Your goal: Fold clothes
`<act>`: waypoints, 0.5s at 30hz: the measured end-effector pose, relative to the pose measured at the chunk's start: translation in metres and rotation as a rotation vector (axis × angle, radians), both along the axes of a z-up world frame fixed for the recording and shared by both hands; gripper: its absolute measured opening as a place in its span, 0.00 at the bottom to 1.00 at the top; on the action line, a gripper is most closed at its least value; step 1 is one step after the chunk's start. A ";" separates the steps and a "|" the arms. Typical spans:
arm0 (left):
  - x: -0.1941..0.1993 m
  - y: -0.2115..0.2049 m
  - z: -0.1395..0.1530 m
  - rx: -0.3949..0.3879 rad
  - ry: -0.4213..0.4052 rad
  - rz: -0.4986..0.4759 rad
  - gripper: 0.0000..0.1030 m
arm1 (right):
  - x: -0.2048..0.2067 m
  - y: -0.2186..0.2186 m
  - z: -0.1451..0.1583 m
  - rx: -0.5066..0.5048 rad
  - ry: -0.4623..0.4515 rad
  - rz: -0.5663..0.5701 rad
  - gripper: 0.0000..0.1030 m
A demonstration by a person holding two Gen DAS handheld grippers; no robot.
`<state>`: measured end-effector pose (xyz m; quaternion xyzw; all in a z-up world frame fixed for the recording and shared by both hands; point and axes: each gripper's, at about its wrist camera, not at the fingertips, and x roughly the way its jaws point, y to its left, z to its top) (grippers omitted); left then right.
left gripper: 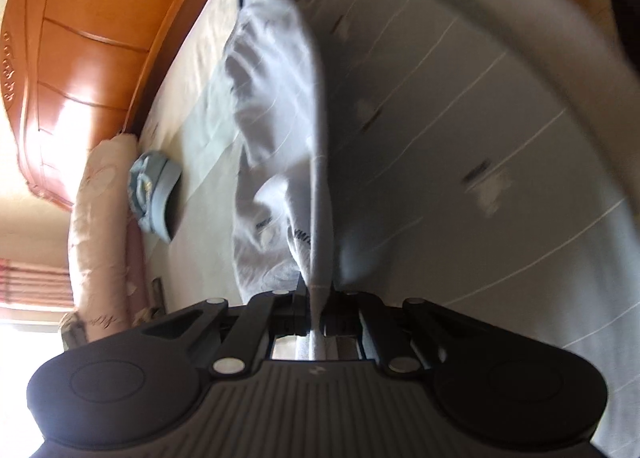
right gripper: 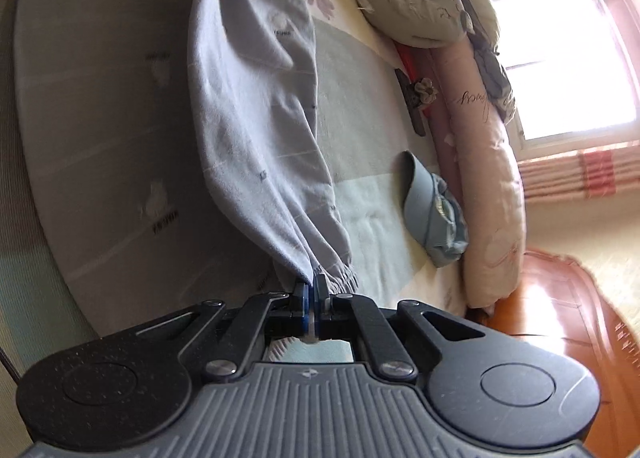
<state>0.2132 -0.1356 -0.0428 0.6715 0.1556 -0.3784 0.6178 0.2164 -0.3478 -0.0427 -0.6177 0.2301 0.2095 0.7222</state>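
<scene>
Pinching the same pale grey printed garment [left gripper: 276, 106] from two ends, both tongs are clamped on cloth: the left gripper [left gripper: 318, 298] holds a narrow bunched edge, the right gripper [right gripper: 311, 286] holds fabric just beside an elastic cuff [right gripper: 338, 272]. The garment stretches ahead of each tong, lifted over the bed sheet [right gripper: 360, 214], sagging in loose folds. A folded blue garment [right gripper: 434, 214] lies ahead to the right of the right tong, against the pink bolster [right gripper: 492, 186]. Risk, as I judge it: either thin pinch could slip under tension, dropping one end and bunching the fold.
</scene>
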 end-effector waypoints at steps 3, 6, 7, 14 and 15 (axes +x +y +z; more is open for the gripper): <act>-0.007 -0.002 0.005 -0.012 0.056 -0.010 0.01 | -0.004 -0.003 -0.004 -0.045 -0.022 0.015 0.04; -0.013 -0.003 0.008 -0.021 0.107 -0.012 0.01 | -0.007 -0.004 -0.005 -0.026 0.008 0.011 0.04; -0.015 -0.003 0.009 -0.023 0.122 -0.013 0.01 | -0.009 -0.003 -0.006 -0.032 0.010 0.020 0.04; -0.027 -0.003 0.008 -0.041 0.199 -0.039 0.01 | -0.021 -0.003 -0.021 -0.089 0.025 0.048 0.04; -0.030 -0.003 0.007 -0.040 0.198 -0.041 0.01 | -0.022 -0.004 -0.021 -0.093 0.021 0.047 0.04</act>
